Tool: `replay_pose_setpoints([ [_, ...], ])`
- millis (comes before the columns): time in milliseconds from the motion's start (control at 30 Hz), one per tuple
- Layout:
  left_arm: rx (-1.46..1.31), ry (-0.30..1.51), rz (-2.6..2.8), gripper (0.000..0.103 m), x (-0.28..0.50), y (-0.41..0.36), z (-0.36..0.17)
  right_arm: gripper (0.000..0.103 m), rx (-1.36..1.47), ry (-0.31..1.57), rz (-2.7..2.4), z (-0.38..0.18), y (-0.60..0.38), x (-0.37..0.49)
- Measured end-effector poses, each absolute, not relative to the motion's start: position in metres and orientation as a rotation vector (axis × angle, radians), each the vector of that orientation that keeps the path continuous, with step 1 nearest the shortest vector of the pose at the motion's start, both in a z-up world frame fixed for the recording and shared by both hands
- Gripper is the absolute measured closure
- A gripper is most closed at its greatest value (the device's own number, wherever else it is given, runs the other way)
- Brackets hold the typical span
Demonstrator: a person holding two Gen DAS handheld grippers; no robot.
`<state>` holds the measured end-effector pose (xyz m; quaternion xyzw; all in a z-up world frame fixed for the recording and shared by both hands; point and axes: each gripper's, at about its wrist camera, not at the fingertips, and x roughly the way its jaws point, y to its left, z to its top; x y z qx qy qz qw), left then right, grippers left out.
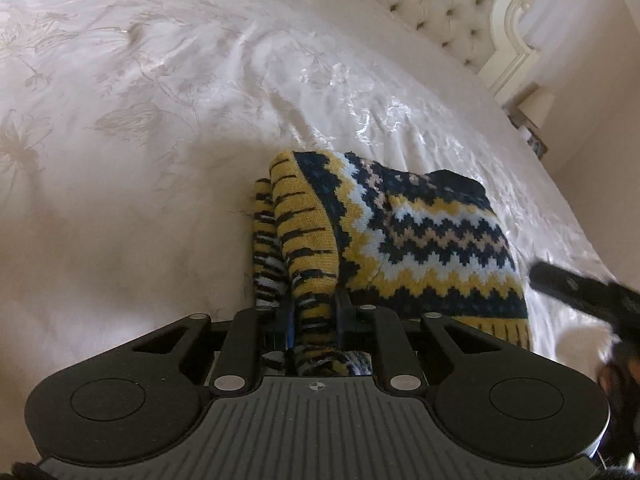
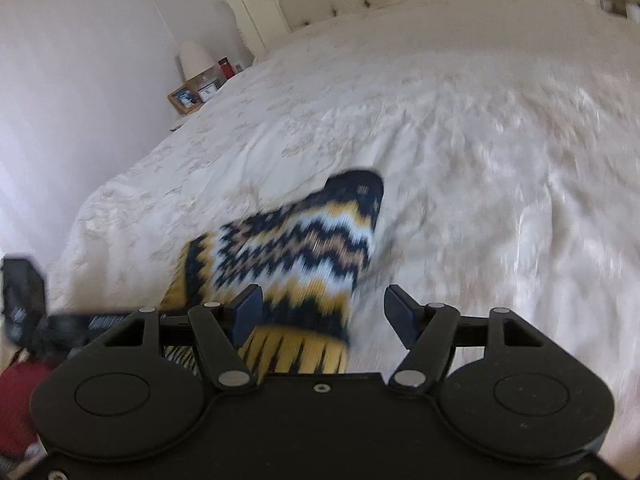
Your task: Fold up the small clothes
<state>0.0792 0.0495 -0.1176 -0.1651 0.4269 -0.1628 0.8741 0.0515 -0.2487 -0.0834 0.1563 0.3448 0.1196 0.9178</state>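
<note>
Knitted garment, patterned in navy, yellow, pale blue and tan zigzags, lies partly folded on the white bedspread, close to the near edge of the bed and well apart from the tufted headboard. Its striped yellow ribbed edge runs straight away from the left gripper, so the long axis of that edge follows the gripper's pointing line, while the zigzag body spreads to the right of it, toward the other hand. Left gripper jaws stand narrow, pinched on a bunch of the ribbed knit that passes between them; no gap shows beside the cloth. Right gripper stands wide, its two pads apart; the garment's hem lies below and between them, nearer the left pad, and in this blurred view no pad can be seen pressing on it. One finger of the right gripper also shows at the right margin of the left wrist view, just beside the garment's right side. Judged from this layout, the left hand holds the only grip, and the fold turns on carrying the ribbed edge rightward across the body. A bedside table with a framed photograph stands beyond the bed.
</note>
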Motion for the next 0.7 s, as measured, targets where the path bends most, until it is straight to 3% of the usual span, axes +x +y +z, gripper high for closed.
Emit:
replay_pose_setpoints([
  [200, -0.326, 0.874, -0.334, 0.082, 0.076, 0.047, -0.121, 0.033, 0.194, 0.808, 0.139, -0.118, -0.232, 0.111],
  [367, -0.274, 0.855, -0.321, 0.075, 0.073, 0.041, -0.118, 0.032, 0.272, 0.827, 0.133, -0.141, -0.237, 0.118],
  [633, -0.211, 0.808, -0.264, 0.030, 0.053, 0.038, -0.091, 0.020, 0.351, 0.759, 0.112, -0.114, -0.258, 0.073],
  [700, -0.199, 0.791, -0.265, 0.022, 0.044, 0.036, -0.082, 0.004, 0.367, 0.723, 0.118, -0.102, -0.257, 0.054],
])
